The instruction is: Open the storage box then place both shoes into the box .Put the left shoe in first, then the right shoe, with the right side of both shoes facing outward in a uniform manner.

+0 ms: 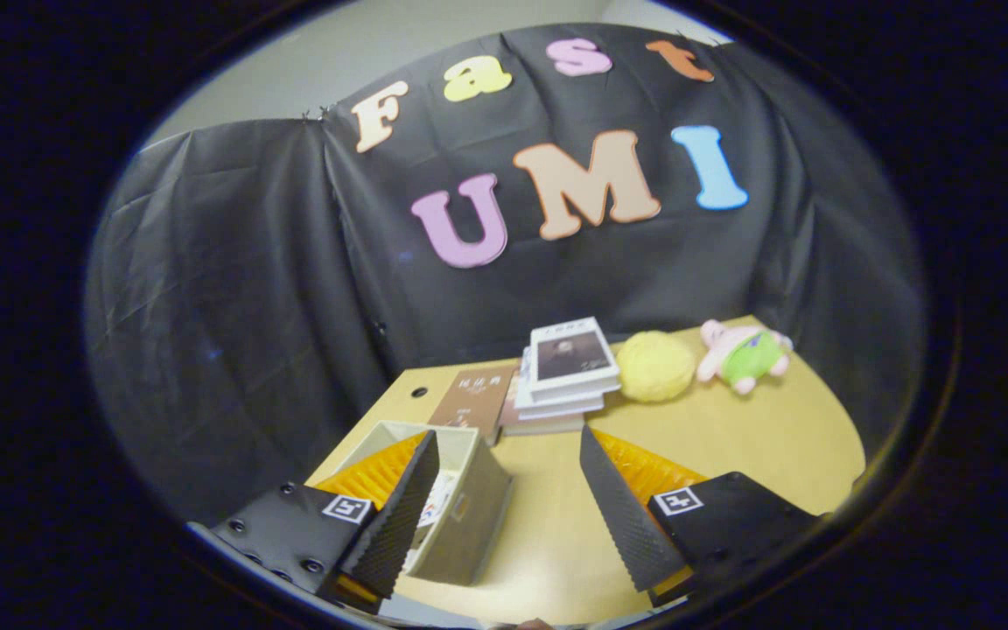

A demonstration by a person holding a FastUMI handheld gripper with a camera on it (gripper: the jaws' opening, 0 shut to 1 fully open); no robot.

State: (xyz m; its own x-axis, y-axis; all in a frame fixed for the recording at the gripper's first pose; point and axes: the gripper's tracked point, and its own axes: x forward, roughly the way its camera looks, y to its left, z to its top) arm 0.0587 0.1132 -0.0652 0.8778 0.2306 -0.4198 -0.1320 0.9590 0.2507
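Black cloth backs tabletop (731, 437); storage box (469, 516) open-topped behind left finger, something pale inside; books (567, 367) beyond; tool (504, 507) spread wide, holding nothing.

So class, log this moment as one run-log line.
gripper: open, holding nothing | box: by left finger, top open | books: beyond | table

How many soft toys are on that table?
2: a round yellow plush beside the stacked books, and a pink-and-green plush just past it. Others may be hidden.
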